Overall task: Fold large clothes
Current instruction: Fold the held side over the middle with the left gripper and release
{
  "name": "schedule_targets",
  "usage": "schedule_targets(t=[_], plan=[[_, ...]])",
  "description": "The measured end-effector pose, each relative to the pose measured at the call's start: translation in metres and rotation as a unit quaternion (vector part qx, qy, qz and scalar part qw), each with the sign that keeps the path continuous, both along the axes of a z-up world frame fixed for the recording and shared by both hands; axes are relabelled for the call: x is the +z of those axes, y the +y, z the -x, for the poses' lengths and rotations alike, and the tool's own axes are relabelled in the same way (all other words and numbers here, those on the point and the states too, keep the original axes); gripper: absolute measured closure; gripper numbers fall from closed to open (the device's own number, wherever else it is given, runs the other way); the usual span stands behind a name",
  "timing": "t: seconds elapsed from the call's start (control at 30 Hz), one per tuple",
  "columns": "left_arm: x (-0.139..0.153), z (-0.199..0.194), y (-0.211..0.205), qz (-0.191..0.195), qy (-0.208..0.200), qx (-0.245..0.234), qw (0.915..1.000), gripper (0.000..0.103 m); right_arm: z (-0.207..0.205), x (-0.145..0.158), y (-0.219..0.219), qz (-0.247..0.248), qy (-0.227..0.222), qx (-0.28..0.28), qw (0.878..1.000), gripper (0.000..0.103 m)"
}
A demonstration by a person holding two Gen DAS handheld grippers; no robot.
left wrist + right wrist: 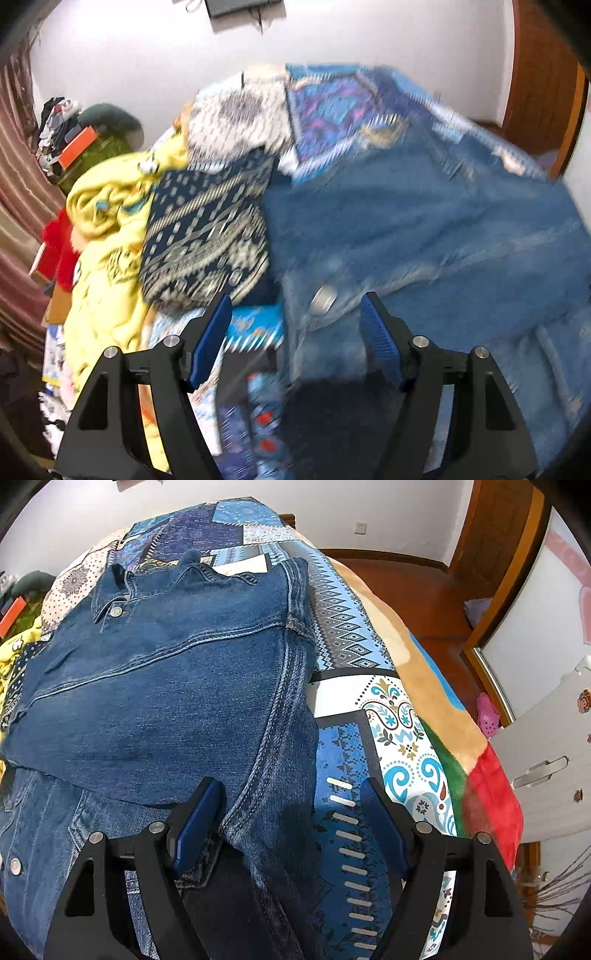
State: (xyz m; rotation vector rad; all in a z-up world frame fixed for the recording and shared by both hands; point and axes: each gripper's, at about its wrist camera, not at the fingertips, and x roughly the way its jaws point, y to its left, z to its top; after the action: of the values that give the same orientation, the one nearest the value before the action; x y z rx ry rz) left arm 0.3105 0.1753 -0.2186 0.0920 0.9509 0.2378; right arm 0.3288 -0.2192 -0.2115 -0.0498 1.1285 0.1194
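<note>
Your left claw [295, 332] and right claw [291, 819] both gape empty over the jacket [166, 683] (right edge folded); bare bedspread [399, 731] lies right.

The left tongs [293, 314] point steeply down, both blue pads [207, 343] spread wide with nothing pinched between them; the picture from that wrist is smeared. The right tongs [291, 801] also tilt steeply down and are sharp in view, jaws just as wide apart. Its left pad [195, 823] rests against denim, the right pad [384, 830] stands free of it.
</note>
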Motion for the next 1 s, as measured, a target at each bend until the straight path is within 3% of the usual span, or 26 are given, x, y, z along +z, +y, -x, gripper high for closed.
schedule_targets(t=[0.1,0.33,0.47,0.6,0.7,0.87,1.0], plan=[[-0.008,0.013,0.007,-0.009,0.015,0.0,0.9998,0.031,0.001,0.005,0.003,0.004,-0.003,0.003,1.0,0.027],[0.019,0.021,-0.009,0.052,-0.022,-0.029,0.998,0.026,0.007,0.038,0.039,-0.007,-0.041,0.052,0.998,0.027],[0.007,0.01,-0.037,0.033,-0.014,-0.056,0.9978,0.024,0.008,0.034,0.067,-0.007,-0.038,0.091,0.995,0.027],[-0.021,0.004,-0.049,0.018,0.024,-0.055,0.9981,0.024,0.006,0.017,0.082,0.02,-0.022,0.118,0.993,0.027],[-0.028,0.011,-0.044,0.011,0.018,-0.056,0.9982,0.021,0.003,0.005,0.076,0.036,-0.008,0.115,0.993,0.027],[-0.027,0.021,-0.022,0.048,0.019,-0.04,0.9979,0.015,-0.002,0.002,0.042,0.047,-0.004,0.07,0.996,0.027],[-0.033,0.033,-0.016,-0.003,0.036,-0.023,0.9991,0.015,0.002,0.006,0.018,0.01,0.007,0.048,0.999,0.027]])
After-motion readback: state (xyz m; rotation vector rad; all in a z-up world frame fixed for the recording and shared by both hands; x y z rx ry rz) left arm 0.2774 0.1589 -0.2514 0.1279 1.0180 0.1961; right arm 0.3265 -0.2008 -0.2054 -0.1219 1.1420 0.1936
